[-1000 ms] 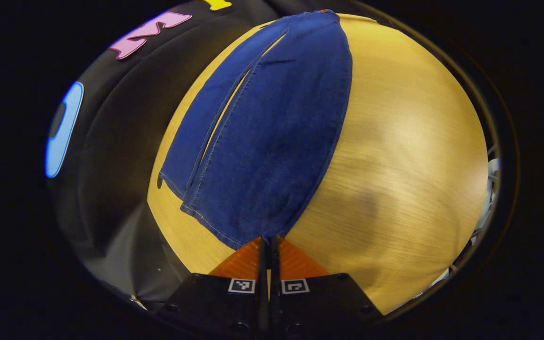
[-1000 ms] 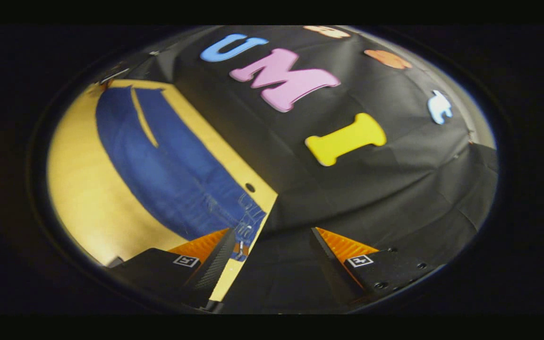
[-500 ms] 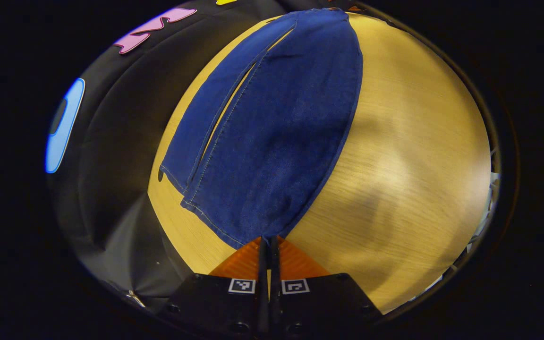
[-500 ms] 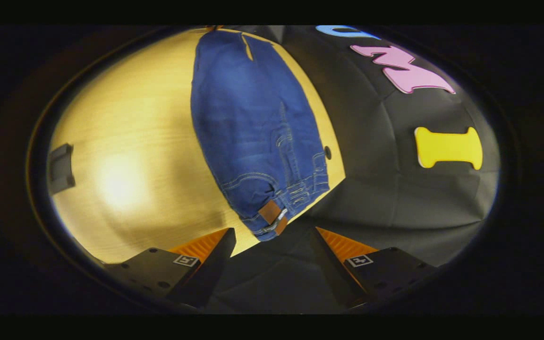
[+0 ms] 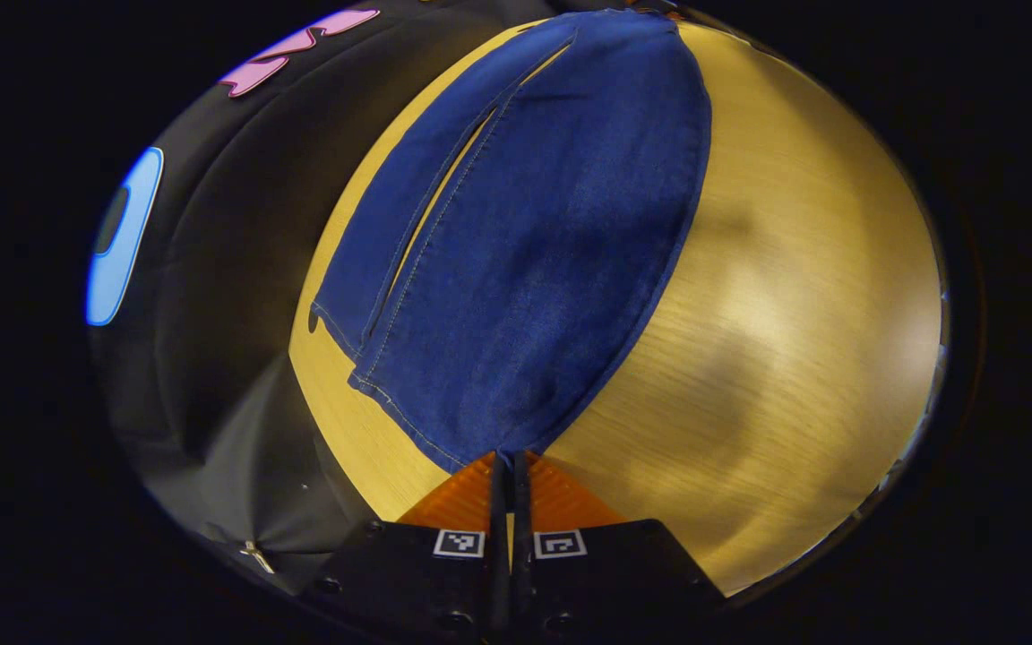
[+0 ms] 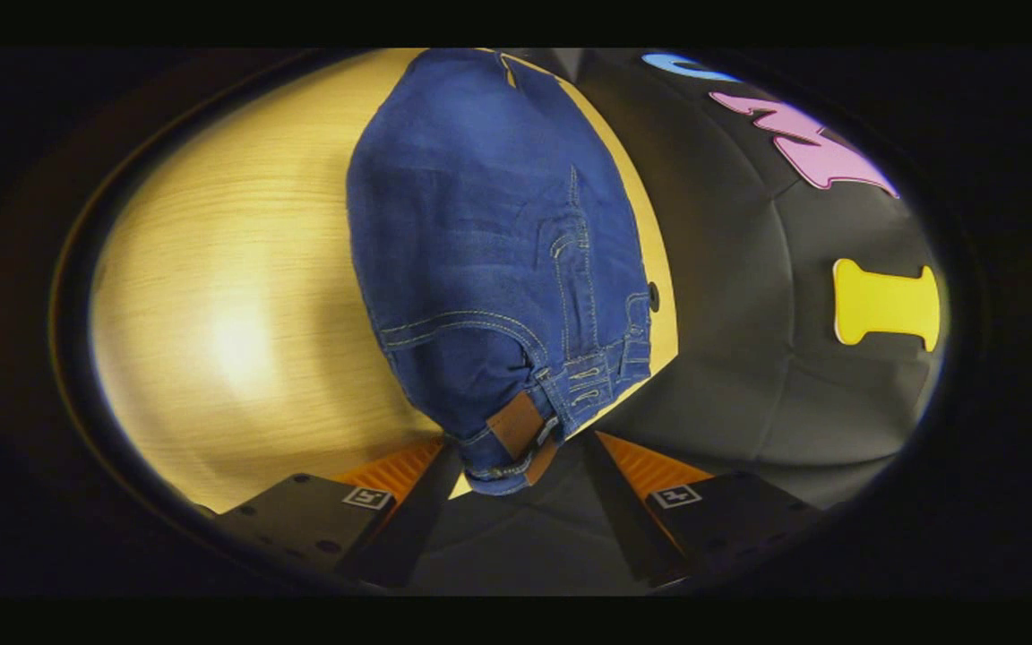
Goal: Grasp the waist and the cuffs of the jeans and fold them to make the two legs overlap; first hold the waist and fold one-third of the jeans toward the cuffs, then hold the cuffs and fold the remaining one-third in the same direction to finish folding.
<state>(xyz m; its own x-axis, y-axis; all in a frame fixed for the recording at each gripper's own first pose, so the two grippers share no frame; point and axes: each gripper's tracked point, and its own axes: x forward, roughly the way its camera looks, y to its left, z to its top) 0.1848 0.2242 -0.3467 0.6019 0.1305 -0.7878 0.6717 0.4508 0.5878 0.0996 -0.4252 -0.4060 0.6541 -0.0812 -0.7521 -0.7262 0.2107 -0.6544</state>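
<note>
The jeans (image 5: 525,242) lie flat and lengthwise on the wooden tabletop (image 5: 776,296), along the side of it that runs beside the black cloth wall (image 5: 220,269). In the left gripper view the 2 legs stretch away from the camera, one lying mostly over the other, with a narrow strip of tabletop showing through the slit between them. The upper leg's cuff (image 5: 417,421) is the part of the jeans closest to the left claw (image 5: 509,459), whose 2 fingers are pressed together with almost no gap, pinching the near corner of that cuff right at their tips. The lower leg's cuff (image 5: 332,318) lies just past it, toward the wall.

In the right gripper view the jeans (image 6: 489,224) run away from the camera, waist end nearest. The waistband (image 6: 525,439), with its brown leather patch (image 6: 516,425), hangs over the edge of the tabletop (image 6: 238,296) and sits between the 2 fingers of the right claw (image 6: 516,452). That claw is spread wide, a finger on each side of the waistband. Whether either finger touches the waistband I cannot tell. A small dark hole (image 6: 653,296) in the tabletop shows just beside the jeans, on the wall (image 6: 767,358) side.
</note>
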